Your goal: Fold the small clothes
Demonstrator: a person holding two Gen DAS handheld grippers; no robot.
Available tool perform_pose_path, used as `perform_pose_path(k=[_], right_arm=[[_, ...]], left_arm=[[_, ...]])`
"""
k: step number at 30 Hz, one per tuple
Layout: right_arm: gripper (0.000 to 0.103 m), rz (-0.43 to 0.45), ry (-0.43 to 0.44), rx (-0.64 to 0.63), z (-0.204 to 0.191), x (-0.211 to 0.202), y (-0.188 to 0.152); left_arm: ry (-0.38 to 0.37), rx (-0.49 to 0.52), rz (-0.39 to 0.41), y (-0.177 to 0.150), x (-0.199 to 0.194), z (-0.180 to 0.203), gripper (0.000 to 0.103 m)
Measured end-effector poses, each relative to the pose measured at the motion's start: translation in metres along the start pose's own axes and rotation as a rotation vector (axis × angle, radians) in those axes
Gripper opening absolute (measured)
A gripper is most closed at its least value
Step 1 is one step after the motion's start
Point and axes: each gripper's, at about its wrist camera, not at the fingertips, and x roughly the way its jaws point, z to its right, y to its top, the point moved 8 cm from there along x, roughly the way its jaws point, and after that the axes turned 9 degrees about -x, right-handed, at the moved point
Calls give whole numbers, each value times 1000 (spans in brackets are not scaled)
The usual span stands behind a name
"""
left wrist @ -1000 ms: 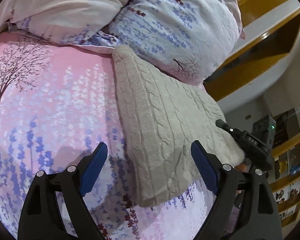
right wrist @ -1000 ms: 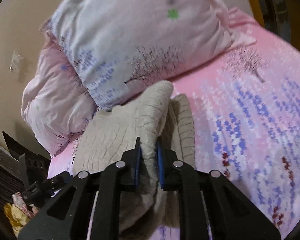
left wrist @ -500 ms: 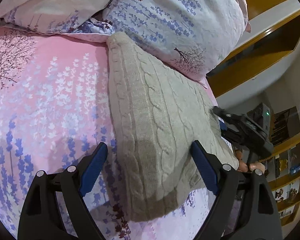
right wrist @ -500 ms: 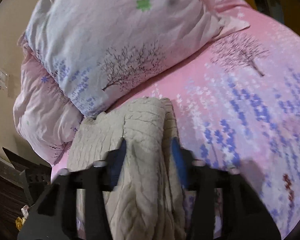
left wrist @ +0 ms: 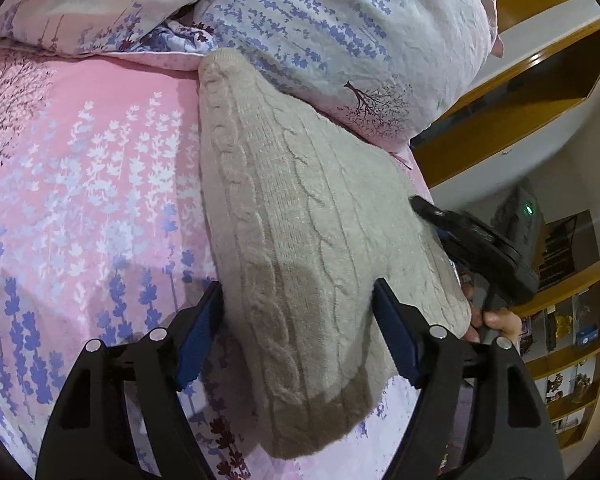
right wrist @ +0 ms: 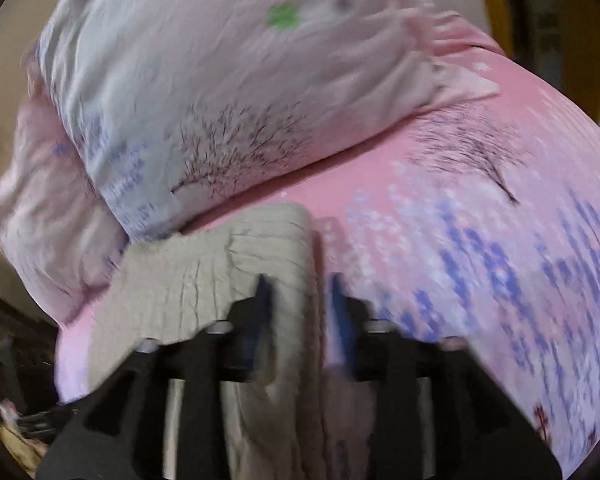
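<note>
A beige cable-knit sweater lies folded on the pink floral bedsheet, its far end against the pillows. My left gripper is open, its blue-padded fingers straddling the sweater's near end. In the right wrist view, which is motion-blurred, the sweater lies below the pillow and my right gripper is open with a fold of the knit between its parted fingers. The right gripper also shows in the left wrist view at the sweater's right edge, held by a hand.
Two floral pillows are stacked at the head of the bed, one also in the right wrist view. A wooden headboard shelf and bookshelves stand to the right, past the bed's edge.
My right gripper opened and let go of the sweater fold it held, and is still moving. My left gripper moved forward so its open fingers now straddle the sweater's near end.
</note>
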Motion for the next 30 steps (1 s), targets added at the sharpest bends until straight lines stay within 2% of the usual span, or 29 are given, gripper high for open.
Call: perform_pose_path(k=[4,8,11,13,15,21,24,26,30], right_arm=[[48,-23,139,43,-5,-36,-27],[45,-54,208,24,-17,-62,-63],[42,-72,224,3,-23,-66,-80],[23,-90,228,-11,-27,-60,-87],[9,-90,246,-13,-31,-57,-90],[7,55,180,-60,-34,-83,-66],[7,22,135,-79,-30,-78,-70],[7,-43,86,-61,-17,-62,-84],[7,-63,109,3,-3,-53,-97]], left_arm=[[-12,-10,-5,-3,-1,-3,75],[-15,-18,-9,-9,-3,-4,66],[-2,-10,-3,-14,-4,-5,62],[2,-11,2,-16,-6,-6,59],[9,-9,11,-19,-7,-6,52],[4,22,22,-26,-14,-3,33],[14,38,24,-28,-12,-3,32],[14,28,21,-29,-10,-6,31],[35,33,24,-32,-5,-8,31]])
